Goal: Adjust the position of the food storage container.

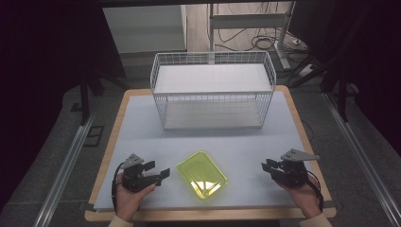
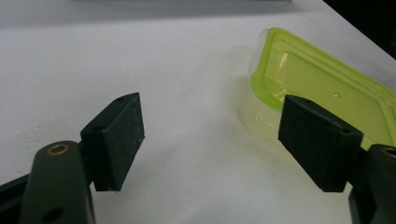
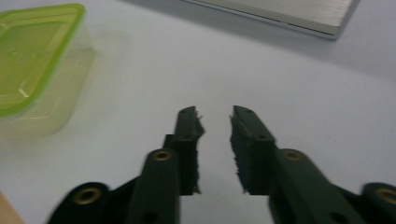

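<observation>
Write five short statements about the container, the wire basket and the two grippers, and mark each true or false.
1. The green-lidded container sits on the table between the two grippers. True.
2. The left gripper is shut on the container. False: it is open and holds nothing.
3. The wire basket stands at the far side of the table. True.
4. The container is inside the basket. False: it lies on the table, nearer the person.
5. The right gripper holds the lid. False: its jaws are apart and empty.
</observation>
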